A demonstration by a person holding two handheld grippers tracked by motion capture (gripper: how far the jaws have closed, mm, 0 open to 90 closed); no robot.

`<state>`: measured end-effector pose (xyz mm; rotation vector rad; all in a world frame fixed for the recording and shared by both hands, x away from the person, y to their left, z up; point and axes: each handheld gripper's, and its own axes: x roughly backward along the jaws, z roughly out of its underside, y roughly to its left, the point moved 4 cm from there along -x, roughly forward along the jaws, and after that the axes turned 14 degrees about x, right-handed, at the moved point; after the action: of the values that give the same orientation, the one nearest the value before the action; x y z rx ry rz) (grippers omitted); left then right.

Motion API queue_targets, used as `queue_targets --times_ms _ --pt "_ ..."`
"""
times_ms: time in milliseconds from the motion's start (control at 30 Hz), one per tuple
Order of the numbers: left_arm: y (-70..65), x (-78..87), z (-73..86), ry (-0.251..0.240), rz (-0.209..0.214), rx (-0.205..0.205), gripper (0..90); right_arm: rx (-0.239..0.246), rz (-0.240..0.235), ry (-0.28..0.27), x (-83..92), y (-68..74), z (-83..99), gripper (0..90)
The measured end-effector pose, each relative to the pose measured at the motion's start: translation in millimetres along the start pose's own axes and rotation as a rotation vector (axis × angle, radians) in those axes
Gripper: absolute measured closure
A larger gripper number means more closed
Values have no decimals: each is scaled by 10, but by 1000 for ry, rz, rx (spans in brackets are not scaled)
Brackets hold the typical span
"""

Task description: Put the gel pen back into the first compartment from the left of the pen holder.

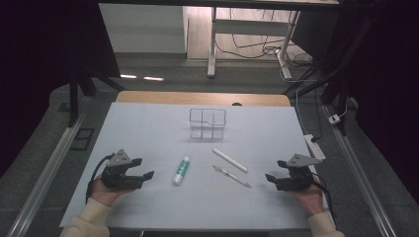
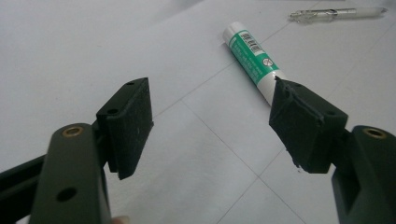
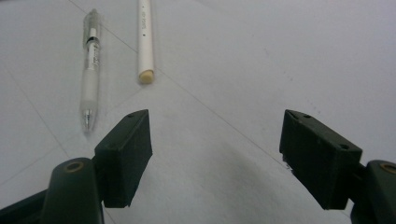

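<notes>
Black two-jaw grippers, one in each of your hands, rest low over a pale blue-white table sheet (image 1: 148, 126). Your left gripper (image 1: 141, 168) sits at the near left with its jaws spread wide and nothing between the pads; in the left gripper view a green-and-white glue stick (image 2: 252, 63) lies on the sheet just beyond its right jaw, whose tip overlaps the tube's near end in that picture, though you cannot tell contact from it. In the high view the glue stick (image 1: 181, 170) lies near the middle of the sheet, to the right of that gripper and apart from it. Your right gripper (image 1: 276, 170) sits at the near right, jaws likewise wide apart and holding nothing. Ahead of it, in the right gripper view, a clear-barrelled pen (image 3: 90, 70) and a white stick-shaped item (image 3: 144, 39) lie side by side, close but not touching, beyond the left jaw. From above, the pen (image 1: 232, 176) and the white stick (image 1: 230, 160) lie slanted between the glue stick and your right gripper. Farther back, a clear compartmented organiser (image 1: 208, 123) stands upright at the sheet's centre, well apart from everything else.
</notes>
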<state>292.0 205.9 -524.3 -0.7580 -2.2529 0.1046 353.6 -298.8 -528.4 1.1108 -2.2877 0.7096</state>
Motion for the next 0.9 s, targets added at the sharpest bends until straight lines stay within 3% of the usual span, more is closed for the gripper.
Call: queue_targets --times_ms 233,733,900 --pt "0 -3 0 2 0 -2 301 33 -11 3 -13 50 -78 256" --pt "-25 -24 6 14 -1 -9 296 55 -56 -9 -34 125 -282 272" --pt "-27 -29 8 17 0 -9 294 69 -75 17 -60 186 -359 274"
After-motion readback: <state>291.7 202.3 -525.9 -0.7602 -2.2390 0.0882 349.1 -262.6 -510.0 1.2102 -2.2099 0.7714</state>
